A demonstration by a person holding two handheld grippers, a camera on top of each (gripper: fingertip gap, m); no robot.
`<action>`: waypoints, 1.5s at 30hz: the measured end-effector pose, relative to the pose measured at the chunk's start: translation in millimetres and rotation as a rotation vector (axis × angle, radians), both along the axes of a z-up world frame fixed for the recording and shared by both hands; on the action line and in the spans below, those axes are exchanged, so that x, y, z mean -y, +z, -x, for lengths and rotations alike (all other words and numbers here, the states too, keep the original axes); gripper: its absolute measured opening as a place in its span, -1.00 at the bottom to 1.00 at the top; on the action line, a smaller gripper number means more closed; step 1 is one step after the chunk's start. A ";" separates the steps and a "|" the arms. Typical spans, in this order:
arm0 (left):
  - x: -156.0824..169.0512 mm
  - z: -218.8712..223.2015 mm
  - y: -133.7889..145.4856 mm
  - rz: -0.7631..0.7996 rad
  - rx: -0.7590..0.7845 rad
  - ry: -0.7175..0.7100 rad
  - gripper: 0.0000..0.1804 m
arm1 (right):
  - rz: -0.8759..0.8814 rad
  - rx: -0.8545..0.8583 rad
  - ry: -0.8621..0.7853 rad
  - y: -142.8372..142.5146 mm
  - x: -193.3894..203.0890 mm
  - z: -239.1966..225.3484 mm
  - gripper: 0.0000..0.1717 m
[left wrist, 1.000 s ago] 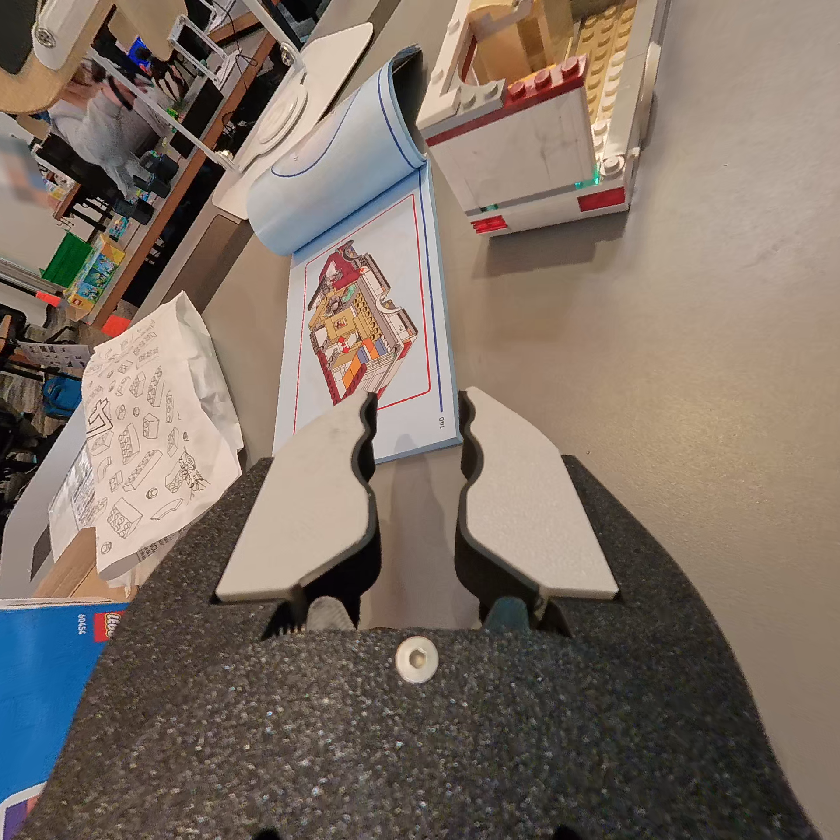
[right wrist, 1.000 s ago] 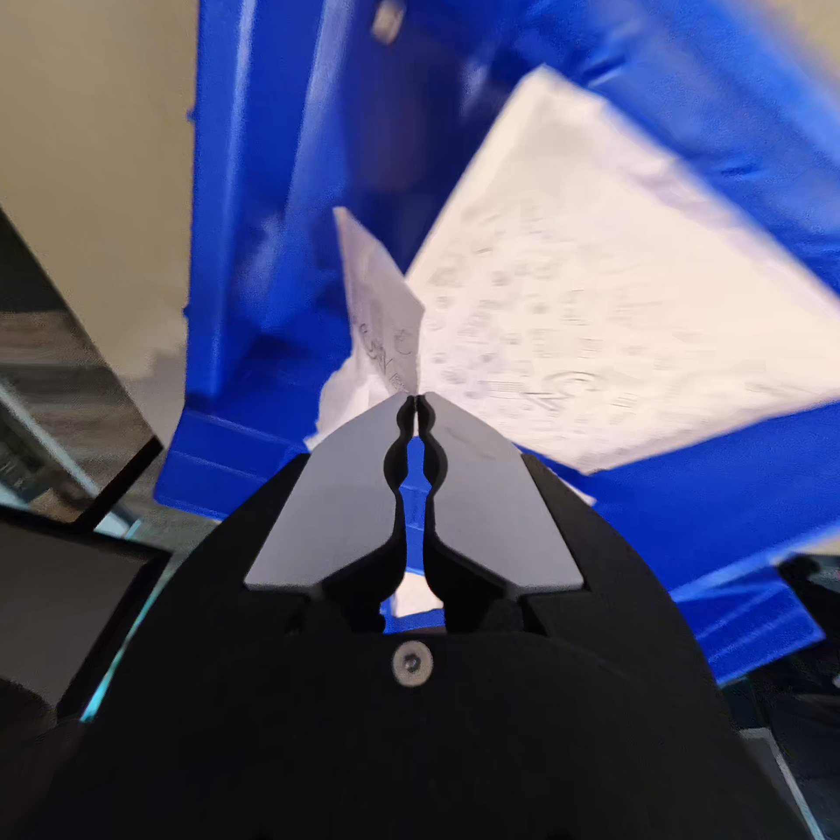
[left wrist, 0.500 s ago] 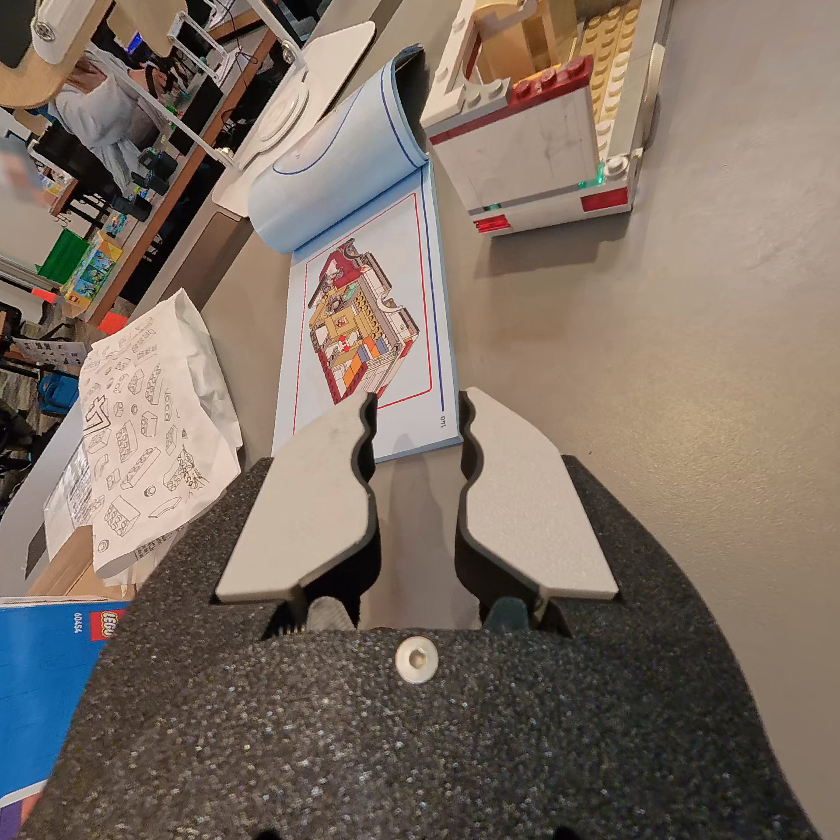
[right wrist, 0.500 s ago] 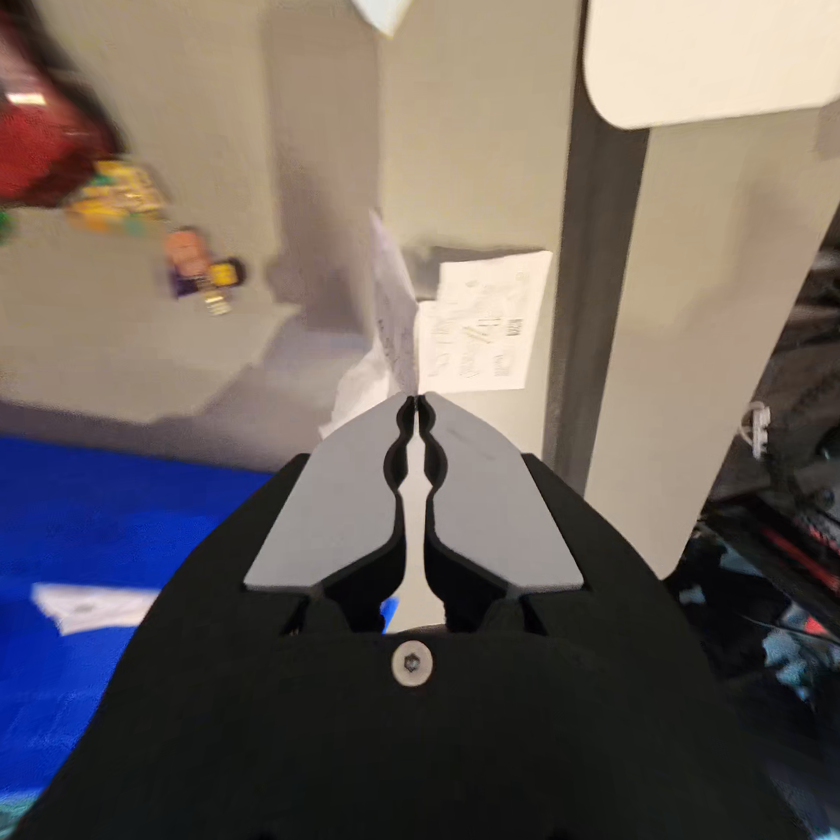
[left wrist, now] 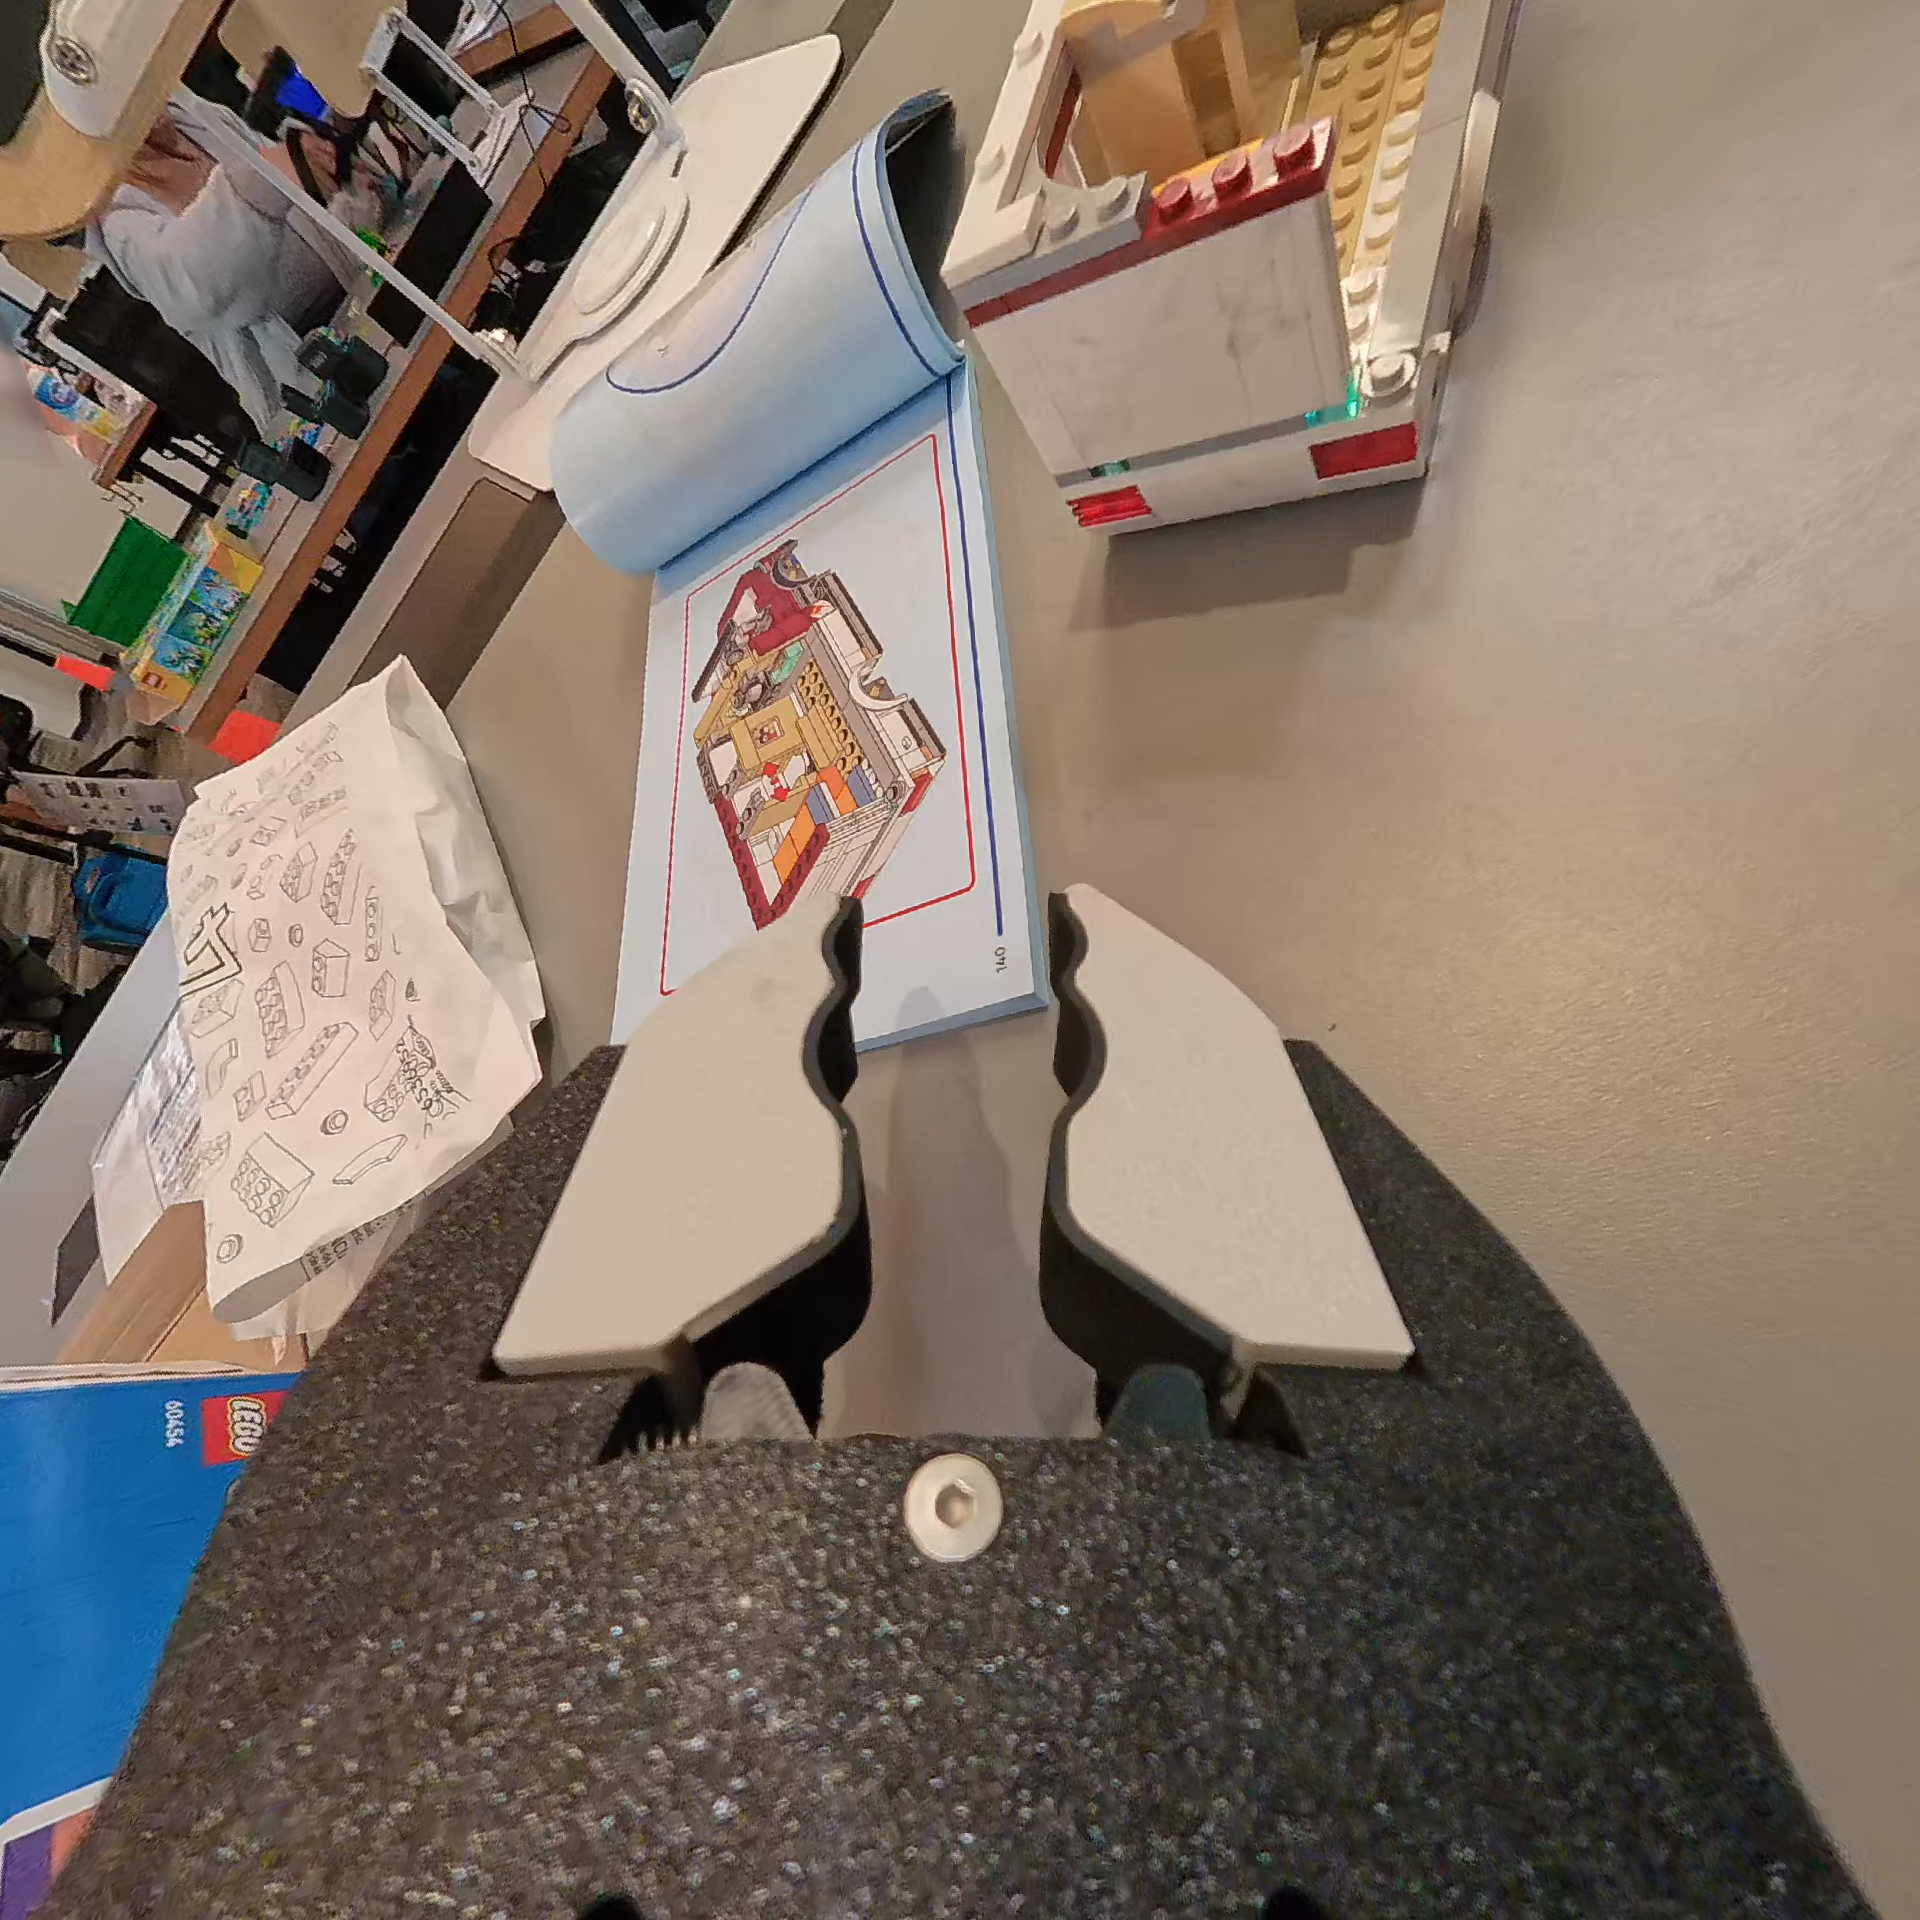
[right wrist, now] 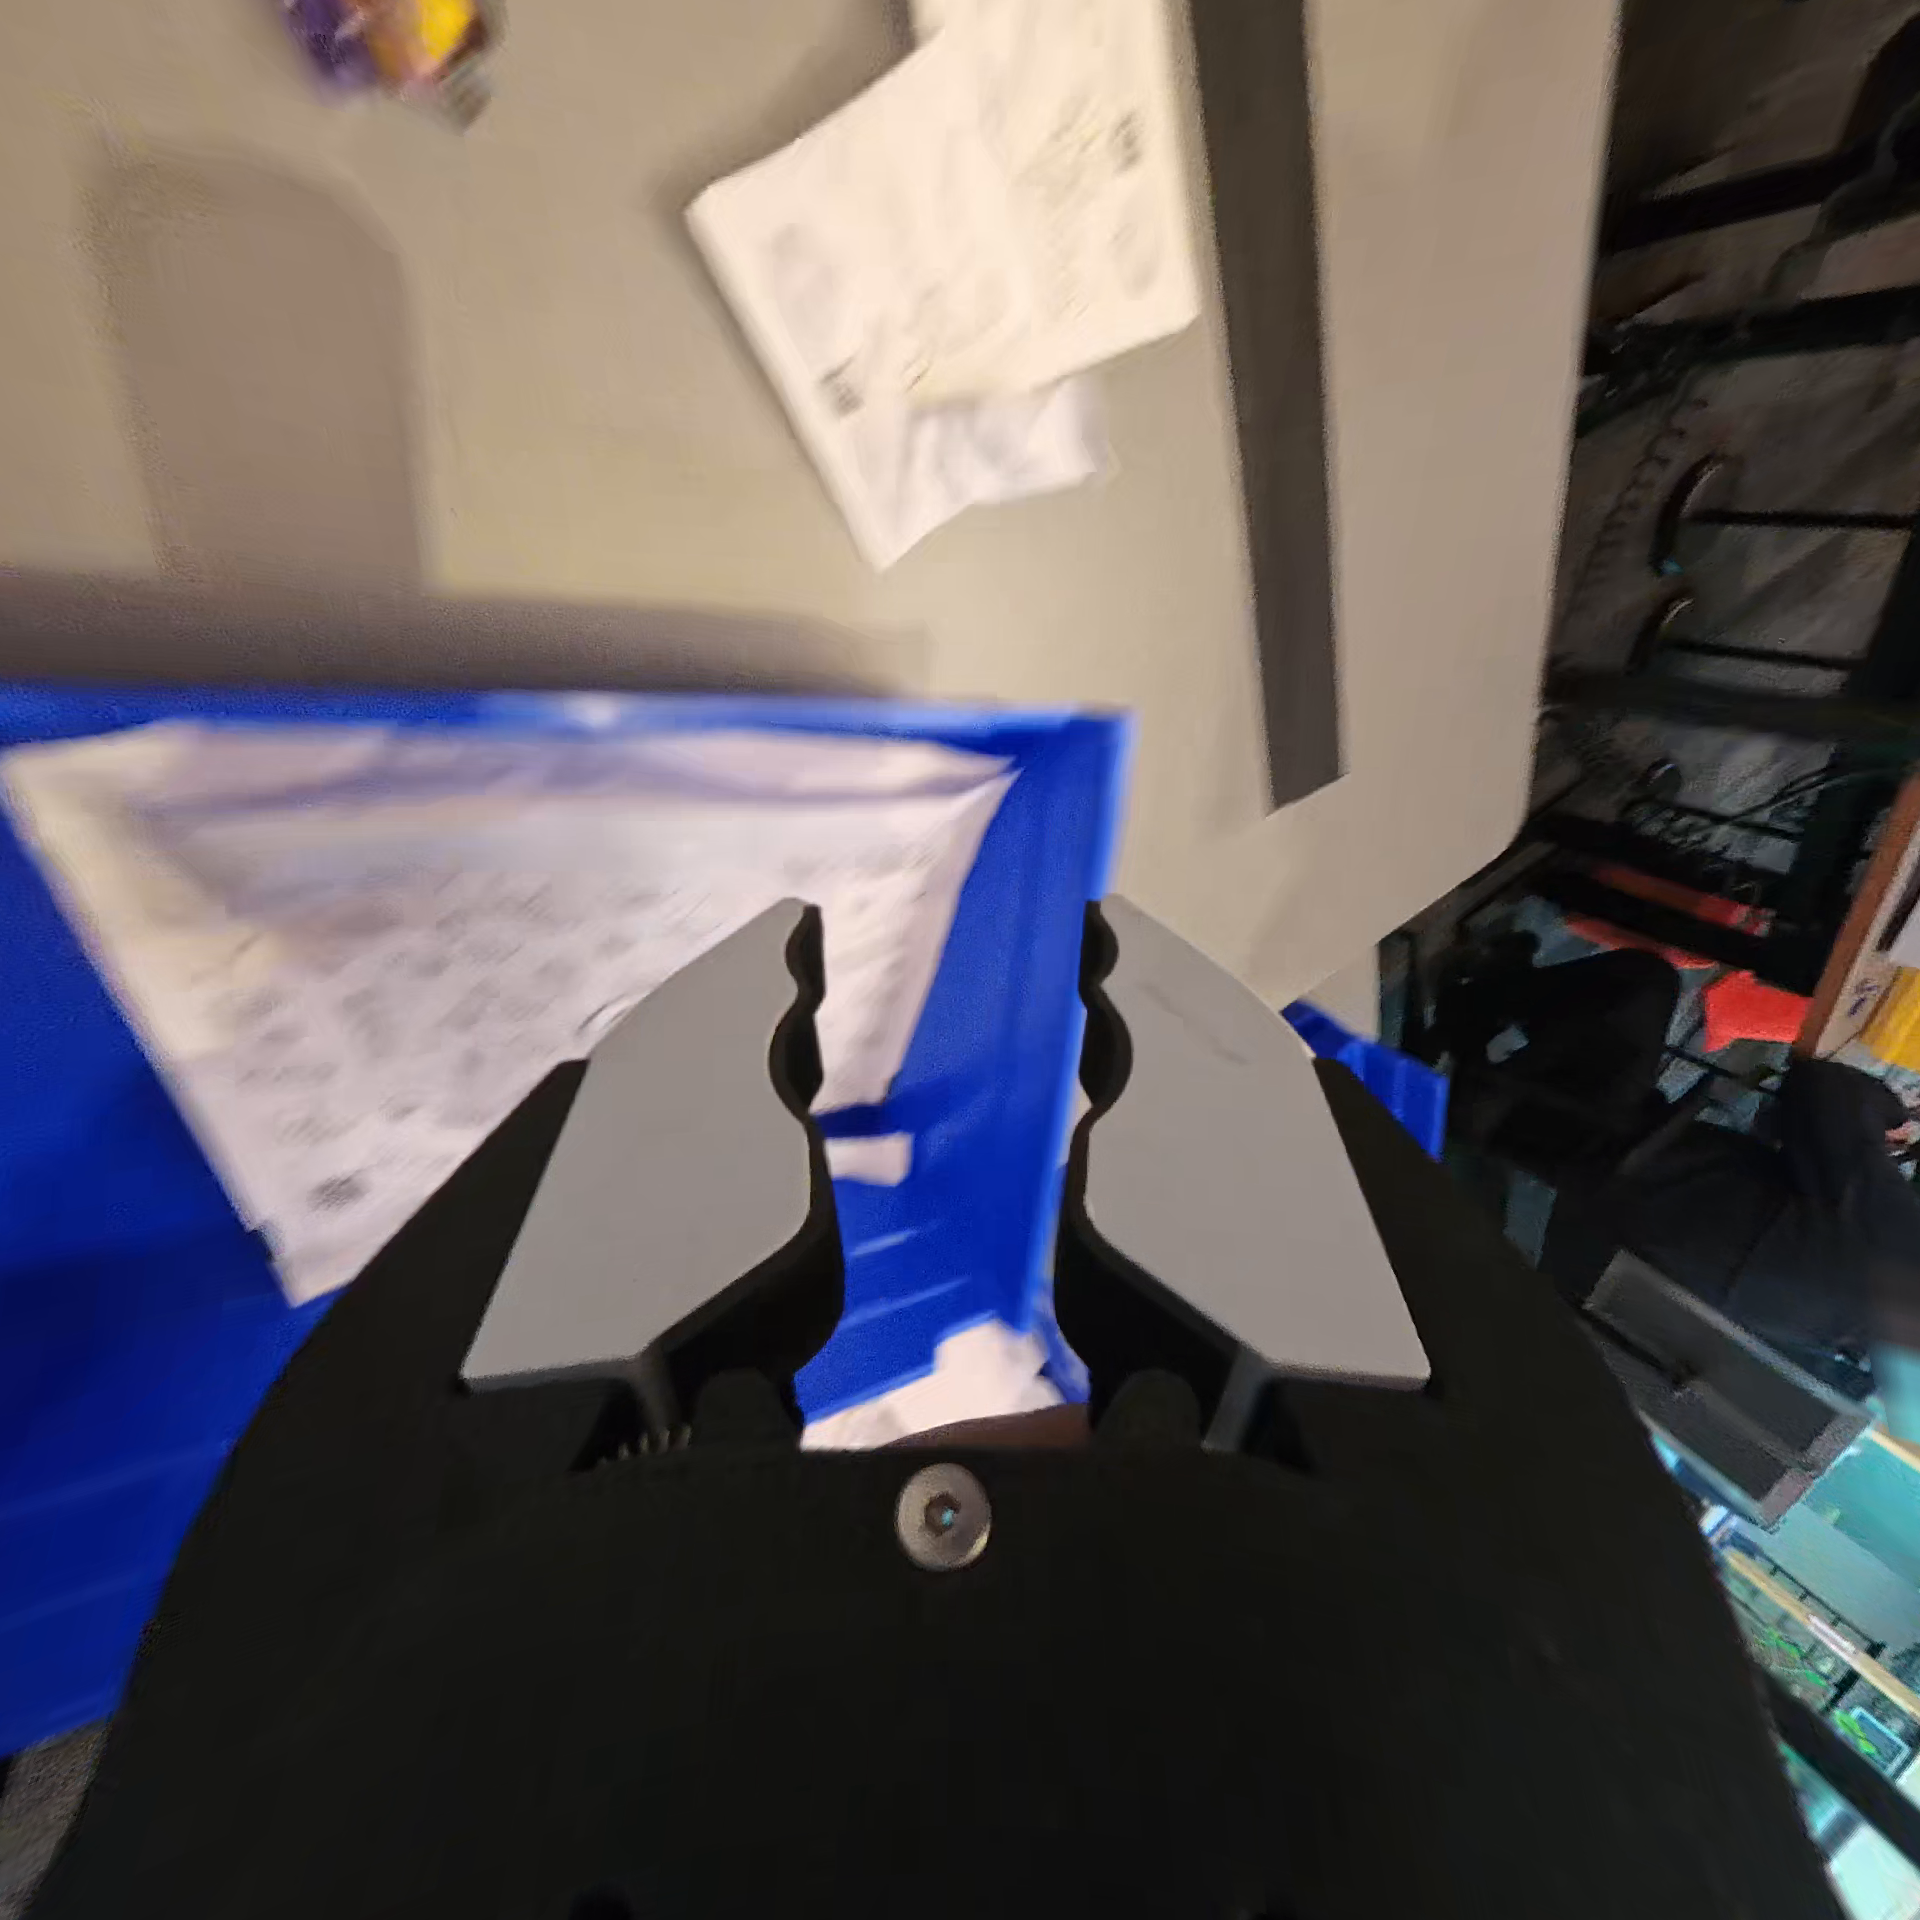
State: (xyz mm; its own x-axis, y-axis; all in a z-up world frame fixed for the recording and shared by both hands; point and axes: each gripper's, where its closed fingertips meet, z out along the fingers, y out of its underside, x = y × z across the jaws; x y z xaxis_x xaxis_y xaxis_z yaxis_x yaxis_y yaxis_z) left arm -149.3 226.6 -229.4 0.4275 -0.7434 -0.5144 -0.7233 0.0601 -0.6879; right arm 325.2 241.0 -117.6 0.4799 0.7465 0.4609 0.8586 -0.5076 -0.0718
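My left gripper (left wrist: 951, 914) is open and empty, hovering low over the grey table (left wrist: 1507, 935). Its fingertips are just above the near edge of an open instruction booklet (left wrist: 831, 727). A white, red and tan brick model (left wrist: 1226, 312) stands beyond the booklet. My right gripper (right wrist: 951, 925) is open and empty above the corner of a blue bin (right wrist: 1039, 935). A white printed paper bag (right wrist: 468, 935) lies in the bin. Farther off, white printed paper (right wrist: 935, 260) lies crumpled on the table. The right wrist view is blurred.
A crumpled white printed paper bag (left wrist: 332, 935) and a blue box (left wrist: 94, 1558) lie left of my left gripper. A small purple and yellow figure (right wrist: 395, 42) lies on the table. The table edge and dark shelves (right wrist: 1714, 623) are to the right. There is about 50 centimeters between the tips of the two grippers.
My right gripper was shut on a piece of white paper, swung from the blue bin over the table and back, and has opened; the paper has left its grasp. The left gripper barely moved.
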 end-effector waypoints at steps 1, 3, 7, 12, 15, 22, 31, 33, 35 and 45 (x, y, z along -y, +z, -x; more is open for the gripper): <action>0.2 -0.1 -0.2 -0.001 -0.002 0.001 -0.62 | 0.012 -0.003 -0.009 -6.6 26.0 -1.2 -0.43; 0.8 -1.3 -0.2 0.000 -0.002 -0.001 -0.62 | 0.045 -0.019 -0.025 -28.5 74.7 3.5 -0.37; 0.7 -2.8 0.1 -0.005 0.000 -0.003 -0.62 | 0.072 -0.044 -0.055 -78.3 138.5 28.0 -0.27; 0.0 -2.1 0.4 -0.010 0.004 0.005 -0.62 | -0.002 0.116 -0.130 -113.5 148.5 24.7 -0.35; 0.6 -2.2 0.7 -0.020 -0.001 0.005 -0.62 | -0.139 0.122 -0.184 -95.4 132.2 20.4 -0.61; 4.4 -4.4 0.6 -0.027 -0.009 -0.001 -0.62 | -0.088 0.178 -0.132 -117.5 132.5 21.3 -0.59; 3.9 -3.4 0.8 -0.026 -0.002 0.002 -0.62 | -0.344 0.293 -0.156 -25.9 115.2 -4.0 -1.00; 4.0 -3.4 0.7 -0.024 -0.004 0.002 -0.62 | -0.432 0.333 -0.163 18.1 110.4 -8.8 -1.00; 4.2 -3.6 0.5 -0.022 -0.005 0.000 -0.62 | -0.507 0.366 -0.147 56.9 102.5 -6.3 -1.00; 5.0 -4.3 0.3 -0.014 -0.004 -0.008 -0.62 | -0.608 0.493 0.233 99.7 -2.8 77.5 -1.00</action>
State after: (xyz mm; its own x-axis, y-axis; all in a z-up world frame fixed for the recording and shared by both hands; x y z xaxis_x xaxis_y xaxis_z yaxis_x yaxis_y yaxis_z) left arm -145.1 221.6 -229.1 0.4194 -0.7394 -0.5267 -0.7256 0.0757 -0.6840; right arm 247.7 243.8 -17.9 -0.0207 0.3539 0.9351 0.9420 -0.3064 0.1368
